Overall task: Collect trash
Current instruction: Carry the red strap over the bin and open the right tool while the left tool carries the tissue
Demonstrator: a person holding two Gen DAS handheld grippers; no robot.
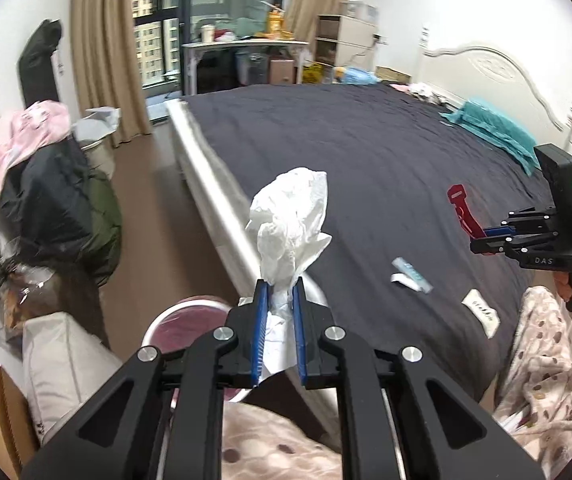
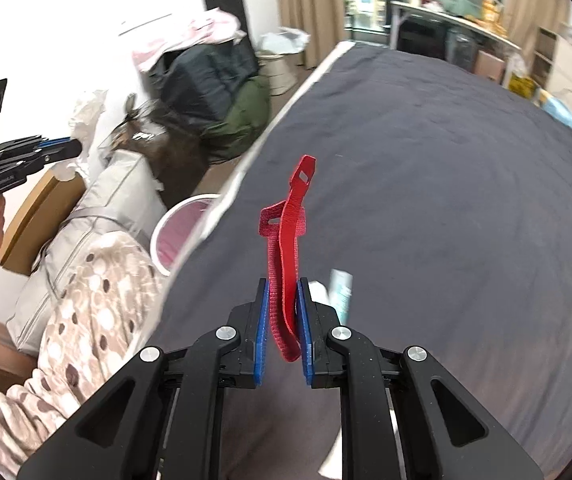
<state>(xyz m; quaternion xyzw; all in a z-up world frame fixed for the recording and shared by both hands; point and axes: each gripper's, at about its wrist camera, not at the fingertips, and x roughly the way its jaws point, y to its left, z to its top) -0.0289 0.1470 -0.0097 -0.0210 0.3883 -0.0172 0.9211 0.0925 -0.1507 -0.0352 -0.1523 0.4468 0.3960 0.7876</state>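
Observation:
My left gripper (image 1: 280,292) is shut on a crumpled white tissue (image 1: 292,224), held over the bed's near edge above a round white bin with a pink liner (image 1: 184,322). My right gripper (image 2: 282,292) is shut on a folded red strap (image 2: 288,240) above the dark bedspread (image 2: 446,184). From the left wrist view, the right gripper (image 1: 480,236) with the red strap (image 1: 462,210) hovers over the bed at the right. The left gripper (image 2: 76,148) with the tissue (image 2: 86,120) shows at the far left of the right wrist view. The bin (image 2: 184,232) stands beside the bed.
On the bedspread (image 1: 366,152) lie a small blue-white wrapper (image 1: 412,276) and a white packet (image 1: 482,314). A teal cloth (image 1: 494,130) lies near the headboard. Piled clothes and bags (image 1: 58,200) line the left wall. The person's spotted pyjama legs (image 1: 546,372) are close below.

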